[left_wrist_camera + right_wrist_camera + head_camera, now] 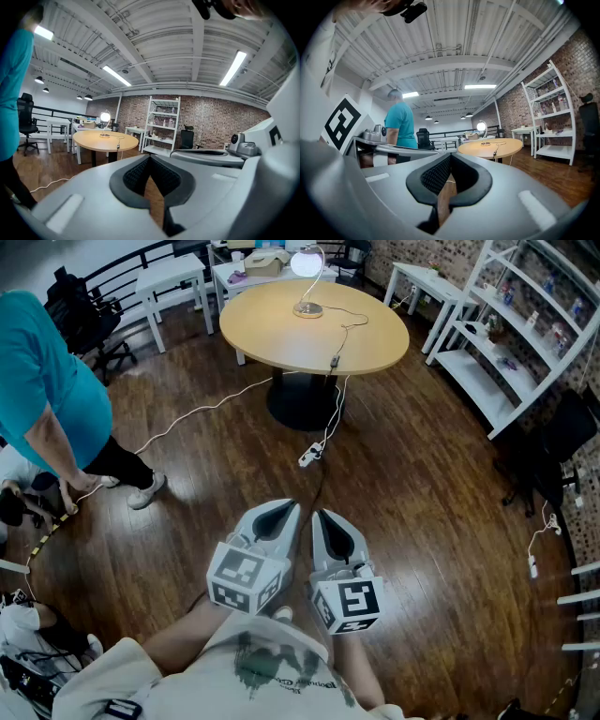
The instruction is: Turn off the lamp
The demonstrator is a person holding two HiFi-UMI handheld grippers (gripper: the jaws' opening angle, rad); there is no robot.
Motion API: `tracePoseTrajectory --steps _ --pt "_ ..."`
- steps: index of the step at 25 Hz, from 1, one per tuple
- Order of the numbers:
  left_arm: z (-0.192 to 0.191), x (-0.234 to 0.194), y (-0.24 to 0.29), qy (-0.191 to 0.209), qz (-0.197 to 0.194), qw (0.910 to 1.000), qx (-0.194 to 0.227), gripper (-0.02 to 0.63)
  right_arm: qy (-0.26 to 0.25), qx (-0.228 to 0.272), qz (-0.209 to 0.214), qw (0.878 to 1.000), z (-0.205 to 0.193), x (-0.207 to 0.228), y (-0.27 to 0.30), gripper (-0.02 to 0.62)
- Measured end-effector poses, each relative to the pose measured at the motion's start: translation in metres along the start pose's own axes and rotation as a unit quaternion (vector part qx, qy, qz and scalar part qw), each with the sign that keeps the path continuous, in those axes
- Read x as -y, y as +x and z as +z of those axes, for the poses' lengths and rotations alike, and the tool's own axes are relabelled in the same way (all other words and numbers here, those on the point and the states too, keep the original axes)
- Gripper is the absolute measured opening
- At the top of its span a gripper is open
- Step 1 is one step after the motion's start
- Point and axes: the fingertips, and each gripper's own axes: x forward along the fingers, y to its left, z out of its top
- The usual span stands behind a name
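Left claw [284, 510] and right claw [325, 518] are grey, black-padded.

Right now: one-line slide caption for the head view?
Left gripper and right gripper shut and empty over wood floor; lit lamp on round table ahead, cord trailing to a power strip.

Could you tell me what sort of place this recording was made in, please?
Probably a loft-style office or lab: brick wall, office chair, white shelves, and a round table with a lit lamp.
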Motion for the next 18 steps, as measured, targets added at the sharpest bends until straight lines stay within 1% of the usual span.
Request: tracePoseTrajectory --steps 4,9,18 --pt "0.005 -0.012 0.021 -0.004 -0.003 1.0 0.001 -0.009 -0.005 -0.002 0.004 1.0 0.004 0.012 0.024 0.0" --pt "0.006 -0.044 0.056 -0.014 -0.01 0.9998 -0.001 -0.009 -0.012 -0.012 0.006 1.0 0.001 0.024 0.073 0.0" --pt "0.032 -0.152 0.124 -0.033 -0.02 0.9993 0.0 -0.009 -0.016 -0.022 -0.016 1.0 0.013 0.039 0.191 0.002"
